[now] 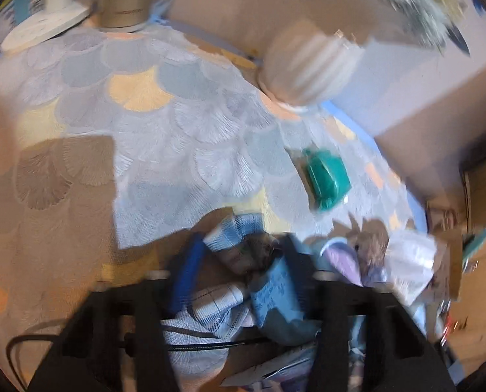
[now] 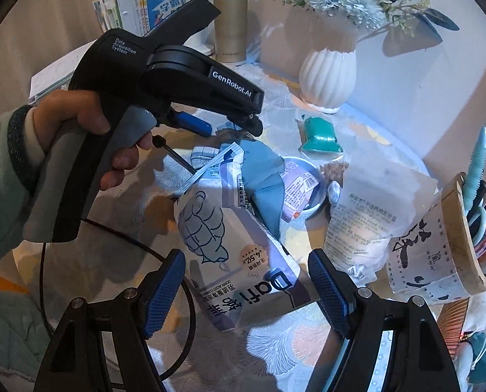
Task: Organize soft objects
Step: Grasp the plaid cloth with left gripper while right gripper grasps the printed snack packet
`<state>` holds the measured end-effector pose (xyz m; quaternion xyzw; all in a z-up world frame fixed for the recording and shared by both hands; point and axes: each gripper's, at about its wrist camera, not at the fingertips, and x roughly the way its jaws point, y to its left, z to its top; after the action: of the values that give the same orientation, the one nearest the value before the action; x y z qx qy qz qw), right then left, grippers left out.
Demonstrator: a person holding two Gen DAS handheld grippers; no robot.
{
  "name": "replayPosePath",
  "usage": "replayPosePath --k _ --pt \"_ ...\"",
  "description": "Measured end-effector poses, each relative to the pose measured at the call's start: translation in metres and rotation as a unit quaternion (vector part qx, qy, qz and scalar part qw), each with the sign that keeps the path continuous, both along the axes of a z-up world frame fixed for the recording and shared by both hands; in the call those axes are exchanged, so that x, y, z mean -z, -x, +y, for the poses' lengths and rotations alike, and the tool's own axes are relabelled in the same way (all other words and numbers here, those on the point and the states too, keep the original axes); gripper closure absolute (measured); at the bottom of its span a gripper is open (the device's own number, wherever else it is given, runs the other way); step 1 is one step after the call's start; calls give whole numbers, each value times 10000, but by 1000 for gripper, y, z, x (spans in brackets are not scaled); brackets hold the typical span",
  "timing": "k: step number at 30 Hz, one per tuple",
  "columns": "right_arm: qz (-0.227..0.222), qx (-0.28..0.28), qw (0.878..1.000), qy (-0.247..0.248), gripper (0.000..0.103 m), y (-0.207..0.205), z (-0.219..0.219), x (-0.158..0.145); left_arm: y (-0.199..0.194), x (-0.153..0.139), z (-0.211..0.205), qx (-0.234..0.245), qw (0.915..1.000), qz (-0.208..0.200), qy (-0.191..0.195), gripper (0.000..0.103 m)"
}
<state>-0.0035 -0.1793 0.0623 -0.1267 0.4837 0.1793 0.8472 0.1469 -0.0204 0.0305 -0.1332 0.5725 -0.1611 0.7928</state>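
Holding cloth, seemingly (blurred): printed bag.

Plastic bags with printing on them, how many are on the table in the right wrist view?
2: the big white bag in the middle with blue cloth sticking out, and a translucent bag right of it. More may be hidden.

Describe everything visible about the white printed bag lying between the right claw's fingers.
The white printed bag is a soft, crinkled plastic pouch with a grey-blue quilted drawing, large dark lettering and a round orange badge. It lies slanted on the patterned tablecloth, mouth toward the far side, with blue cloth spilling out. The left claw reaches down at that mouth. The right claw straddles its near end, open.
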Motion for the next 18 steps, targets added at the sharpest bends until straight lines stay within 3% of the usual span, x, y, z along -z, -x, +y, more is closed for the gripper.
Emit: replayPosePath --k 2,5,13,18 --pt "-2 -10 10000 -9 27 0 -1 1 2 2 -4 151 9998 -77 -95 81" --pt "-2 -39 10000 -34 28 0 -2 -3 5 2 -2 89 9999 -98 111 91" --pt "-183 69 9997 116 97 2 -10 -9 8 -5 -15 108 9987 -483 -79 97" --pt "-112 262 9992 -291 100 4 -22 -16 6 -13 -8 -101 9982 -592 10 98"
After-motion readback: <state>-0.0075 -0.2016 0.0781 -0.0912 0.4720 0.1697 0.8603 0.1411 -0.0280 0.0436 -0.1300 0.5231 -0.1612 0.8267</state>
